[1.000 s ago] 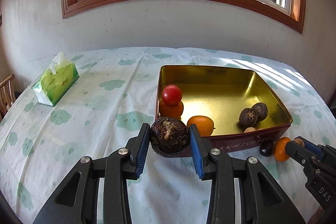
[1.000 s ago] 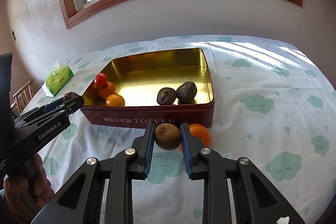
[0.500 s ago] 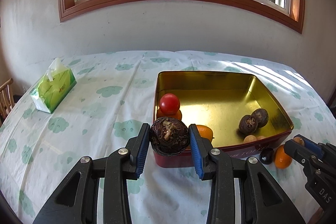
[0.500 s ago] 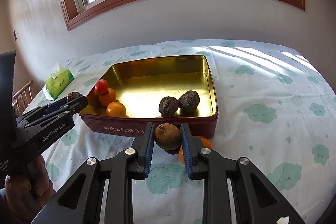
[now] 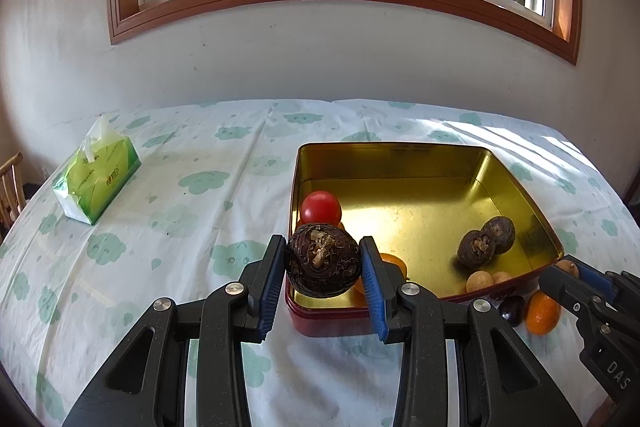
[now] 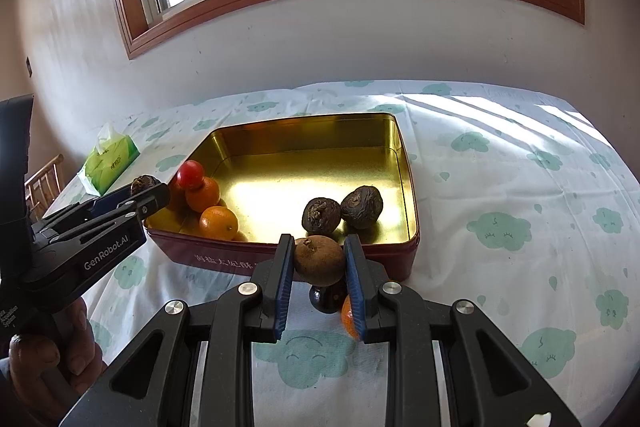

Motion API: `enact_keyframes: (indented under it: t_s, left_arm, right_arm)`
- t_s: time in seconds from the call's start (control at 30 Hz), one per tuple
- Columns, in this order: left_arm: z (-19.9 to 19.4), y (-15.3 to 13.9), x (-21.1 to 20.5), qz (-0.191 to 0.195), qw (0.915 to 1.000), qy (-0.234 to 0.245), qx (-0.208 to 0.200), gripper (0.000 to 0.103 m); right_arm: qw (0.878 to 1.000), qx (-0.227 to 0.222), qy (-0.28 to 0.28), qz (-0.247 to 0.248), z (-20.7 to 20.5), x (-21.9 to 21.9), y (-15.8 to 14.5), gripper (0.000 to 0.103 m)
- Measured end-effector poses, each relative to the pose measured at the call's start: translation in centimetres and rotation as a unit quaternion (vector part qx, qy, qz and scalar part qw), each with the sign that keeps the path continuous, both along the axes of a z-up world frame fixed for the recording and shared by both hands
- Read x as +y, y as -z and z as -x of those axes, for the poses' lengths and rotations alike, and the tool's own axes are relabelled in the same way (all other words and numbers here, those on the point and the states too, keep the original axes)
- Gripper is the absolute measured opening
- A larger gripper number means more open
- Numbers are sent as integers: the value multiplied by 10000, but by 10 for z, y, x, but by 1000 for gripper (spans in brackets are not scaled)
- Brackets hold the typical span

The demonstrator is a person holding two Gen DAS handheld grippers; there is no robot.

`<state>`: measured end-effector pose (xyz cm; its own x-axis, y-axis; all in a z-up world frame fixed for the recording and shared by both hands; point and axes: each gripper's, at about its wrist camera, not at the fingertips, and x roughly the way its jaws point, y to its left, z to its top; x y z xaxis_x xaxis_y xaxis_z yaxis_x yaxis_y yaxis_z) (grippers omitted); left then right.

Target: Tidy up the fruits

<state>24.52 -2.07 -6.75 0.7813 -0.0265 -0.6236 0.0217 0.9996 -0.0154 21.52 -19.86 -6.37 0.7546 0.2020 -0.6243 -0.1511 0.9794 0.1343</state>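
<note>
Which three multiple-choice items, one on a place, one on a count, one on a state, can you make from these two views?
1. Where is the tomato?
A. in the tin
B. on the cloth
C. on the tissue pack

2. How many dark wrinkled fruits lie on the tin's floor?
A. one
B. two
C. four

3. The left gripper is:
A. open, empty
B. shut on a dark wrinkled fruit
C. shut on an orange

Key: 1 A, it sits in the tin's left corner; 2 B, a pair lies side by side; 3 B, the jaws press its sides.
</note>
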Motion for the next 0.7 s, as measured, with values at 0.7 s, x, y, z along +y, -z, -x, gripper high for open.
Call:
enact_keyframes:
  t_s: [0.7]
  left_arm:
    - [-29, -2, -4, -48, 10000, 51, -25, 38]
  right_arm:
    - [10000, -41, -42, 8, -26, 3, -2, 23]
